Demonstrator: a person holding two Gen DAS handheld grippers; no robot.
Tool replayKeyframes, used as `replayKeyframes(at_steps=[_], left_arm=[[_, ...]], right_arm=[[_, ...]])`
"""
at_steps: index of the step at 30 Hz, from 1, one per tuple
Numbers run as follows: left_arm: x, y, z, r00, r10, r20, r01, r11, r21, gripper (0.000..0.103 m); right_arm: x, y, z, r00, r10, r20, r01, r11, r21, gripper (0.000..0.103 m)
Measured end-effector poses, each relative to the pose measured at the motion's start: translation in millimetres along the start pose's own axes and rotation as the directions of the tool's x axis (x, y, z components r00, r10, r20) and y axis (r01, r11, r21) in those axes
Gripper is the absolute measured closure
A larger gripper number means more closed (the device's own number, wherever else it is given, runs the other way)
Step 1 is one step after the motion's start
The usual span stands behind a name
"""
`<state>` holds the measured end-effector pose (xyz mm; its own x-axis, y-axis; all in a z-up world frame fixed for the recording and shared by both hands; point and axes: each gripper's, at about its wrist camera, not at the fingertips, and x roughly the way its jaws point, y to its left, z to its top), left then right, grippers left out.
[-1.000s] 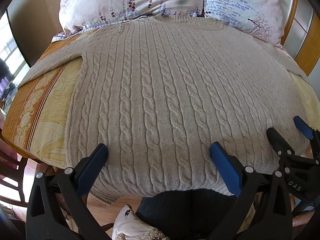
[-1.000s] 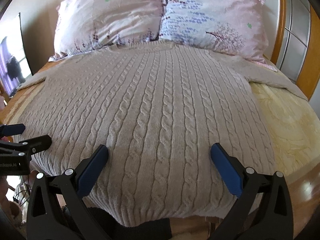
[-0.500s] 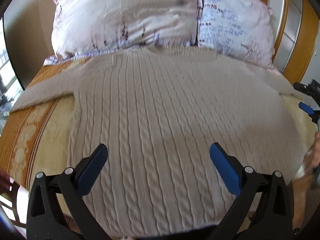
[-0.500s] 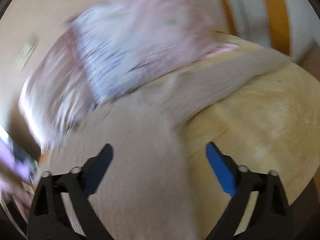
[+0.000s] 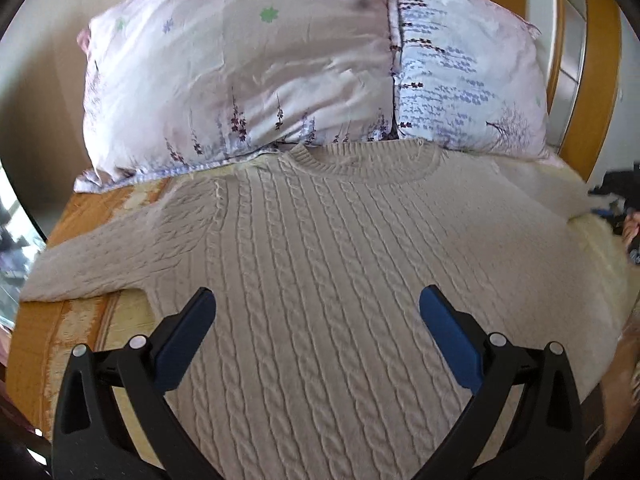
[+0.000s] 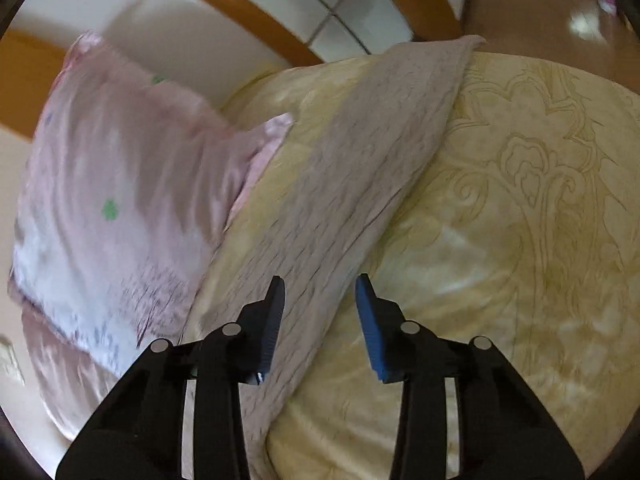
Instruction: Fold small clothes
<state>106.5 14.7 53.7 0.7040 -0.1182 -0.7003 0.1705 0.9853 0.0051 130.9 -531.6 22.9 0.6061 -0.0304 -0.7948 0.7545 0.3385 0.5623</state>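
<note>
A beige cable-knit sweater [image 5: 340, 280] lies flat, front up, on the bed, neck toward the pillows. Its left sleeve [image 5: 100, 256] stretches out to the left. My left gripper [image 5: 316, 312] is open and empty above the sweater's middle. In the right wrist view the sweater's right sleeve [image 6: 360, 184] lies across the yellow bedspread [image 6: 520, 240]. My right gripper [image 6: 320, 300] hovers over that sleeve, jaws partly closed with a gap between them, nothing held. The right gripper also shows at the far right of the left wrist view [image 5: 616, 208].
Two floral pillows [image 5: 240, 68] [image 5: 460, 80] lie at the head of the bed, just past the sweater's neck. A wooden headboard [image 6: 248, 12] and tiled wall stand behind. The bed's left edge [image 5: 24, 340] drops off near the left sleeve.
Both grippers moved from the sweater's hem toward its shoulders. The right gripper swung right over the right sleeve and its jaws narrowed. The left gripper stayed wide open.
</note>
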Motion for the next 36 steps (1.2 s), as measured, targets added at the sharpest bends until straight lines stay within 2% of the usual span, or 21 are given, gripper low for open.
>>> replayKeyframes(at_steps=[4, 8, 12, 15, 20, 24, 27, 30, 33, 34, 36], left_arm=[[9, 9, 7, 0.999, -0.029, -0.014, 0.028, 0.999, -0.02, 0.002], [13, 13, 11, 1.0, 0.0, -0.008, 0.0, 1.0, -0.022, 0.002], [21, 23, 17, 0.998, -0.053, -0.024, 0.051, 0.995, -0.083, 0.002], [25, 33, 18, 0.994, -0.11, -0.008, 0.108, 0.984, -0.143, 0.002], [28, 41, 22, 0.988, -0.154, 0.005, 0.153, 0.972, -0.178, 0.002], [30, 44, 26, 0.99, -0.137, 0.009, 0.137, 0.976, -0.17, 0.002], [32, 50, 27, 0.989, -0.146, 0.012, 0.146, 0.967, -0.21, 0.002], [34, 57, 26, 0.982, -0.185, 0.027, 0.186, 0.948, -0.26, 0.002], [34, 58, 26, 0.977, -0.205, 0.05, 0.211, 0.935, -0.284, 0.002], [34, 58, 25, 0.975, -0.214, 0.058, 0.221, 0.931, -0.289, 0.002], [35, 57, 25, 0.972, -0.227, 0.058, 0.234, 0.927, -0.294, 0.002]], right_arm=[[1, -5, 6, 1.0, -0.019, 0.018, 0.019, 1.0, 0.021, 0.064], [1, -6, 11, 0.998, -0.03, 0.046, 0.029, 0.999, 0.012, 0.068], [7, -9, 16, 0.996, -0.06, 0.064, 0.058, 0.998, 0.021, 0.08], [10, -3, 17, 0.993, -0.089, 0.08, 0.091, 0.996, -0.023, 0.092], [-5, 17, 12, 0.984, -0.08, 0.156, 0.101, 0.986, -0.129, 0.094], [-29, 54, -3, 0.976, -0.01, 0.219, 0.068, 0.965, -0.254, 0.094], [-51, 100, -33, 0.97, 0.118, 0.214, -0.024, 0.916, -0.4, 0.094], [-67, 138, -69, 0.96, 0.237, 0.147, -0.131, 0.85, -0.511, 0.094], [-71, 176, -119, 0.944, 0.331, 0.013, -0.254, 0.749, -0.612, 0.094], [-66, 187, -142, 0.937, 0.345, -0.053, -0.296, 0.707, -0.642, 0.094], [-51, 199, -180, 0.933, 0.322, -0.16, -0.341, 0.651, -0.678, 0.094]])
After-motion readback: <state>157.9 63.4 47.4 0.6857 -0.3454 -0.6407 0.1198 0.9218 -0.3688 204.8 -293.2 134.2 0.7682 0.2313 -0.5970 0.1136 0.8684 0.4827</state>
